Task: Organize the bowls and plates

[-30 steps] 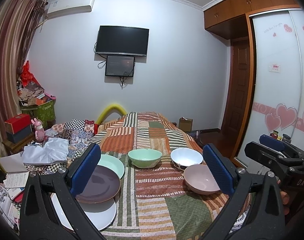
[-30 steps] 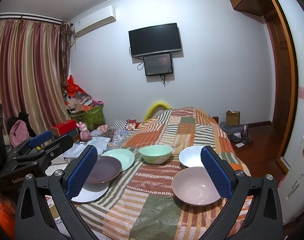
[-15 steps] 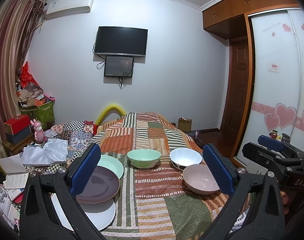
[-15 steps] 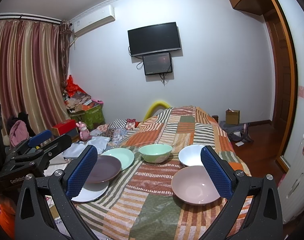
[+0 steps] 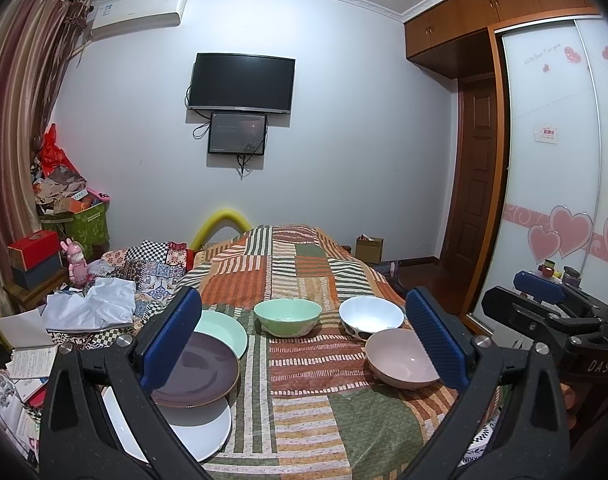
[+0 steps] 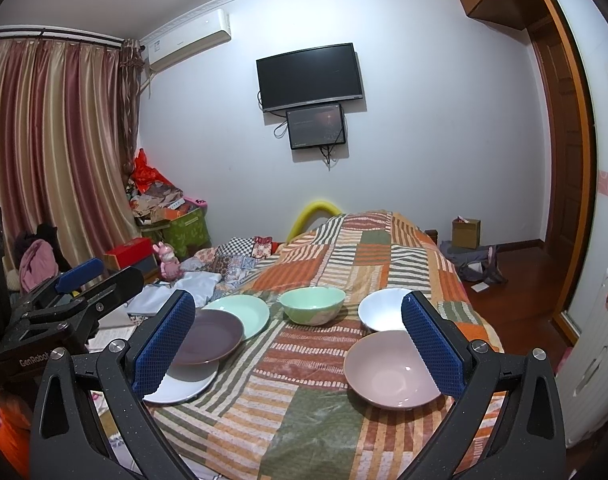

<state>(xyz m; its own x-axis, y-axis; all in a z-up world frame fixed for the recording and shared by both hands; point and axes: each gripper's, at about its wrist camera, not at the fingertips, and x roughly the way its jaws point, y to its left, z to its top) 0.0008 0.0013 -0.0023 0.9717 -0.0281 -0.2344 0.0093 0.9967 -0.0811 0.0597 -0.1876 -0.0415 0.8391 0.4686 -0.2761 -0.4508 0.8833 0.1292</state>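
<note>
Left gripper: jaws wide apart, empty, held above the patchwork bedspread.
Right gripper: jaws likewise spread, empty.
Plates, by the left finger of each tool: purple plate overlapped the white plate nearer and the green plate beyond.
Bowls: green bowl beyond the gap between the fingers; white bowl and pink bowl close together by the right finger.

Plates left on bed, bowls right.
</note>
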